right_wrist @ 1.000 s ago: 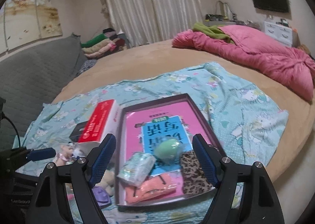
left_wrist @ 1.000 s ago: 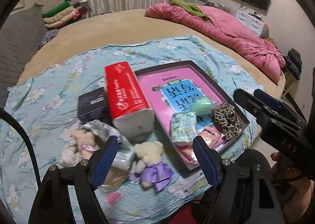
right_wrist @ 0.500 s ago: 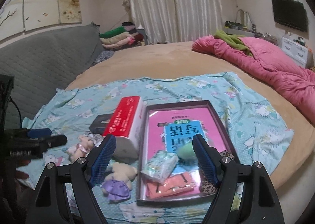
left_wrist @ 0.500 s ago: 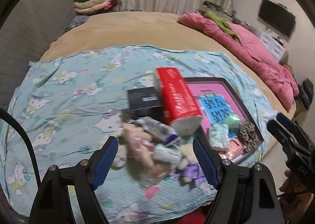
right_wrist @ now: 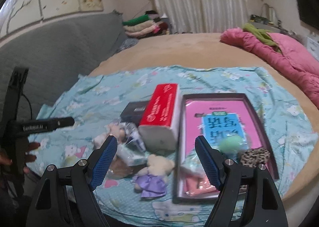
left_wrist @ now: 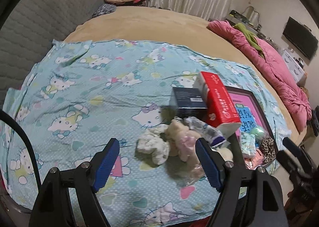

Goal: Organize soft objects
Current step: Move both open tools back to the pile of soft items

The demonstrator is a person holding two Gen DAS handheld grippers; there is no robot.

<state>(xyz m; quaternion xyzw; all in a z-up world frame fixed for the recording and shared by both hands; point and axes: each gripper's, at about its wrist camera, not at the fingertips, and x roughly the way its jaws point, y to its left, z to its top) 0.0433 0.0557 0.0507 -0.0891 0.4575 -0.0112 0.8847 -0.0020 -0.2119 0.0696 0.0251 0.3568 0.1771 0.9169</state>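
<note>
Soft toys lie on a light blue cartoon-print sheet [left_wrist: 83, 91]. A whitish plush [left_wrist: 153, 146] and a pink-dressed bear [left_wrist: 182, 137] lie just ahead of my open, empty left gripper [left_wrist: 157, 164]. A bear in a purple dress [right_wrist: 153, 176] lies between the fingers of my open, empty right gripper [right_wrist: 155, 160]. A dark-rimmed tray [right_wrist: 257, 115] with a pink book holds a green sponge [right_wrist: 231, 143], a leopard scrunchie [right_wrist: 255, 156], a tissue pack and a pink item.
A red tissue pack [right_wrist: 161, 115] leans on a black box [right_wrist: 133, 112] left of the tray. Crinkly plastic packets [right_wrist: 129, 147] lie among the toys. A pink duvet [left_wrist: 275, 67] lies at the far right, a grey headboard [right_wrist: 49, 51] at the left.
My left gripper has swung left, from over the tray to the toy pile and open sheet. My right gripper has moved in closer and lower over the purple-dressed bear. Both stayed open.
</note>
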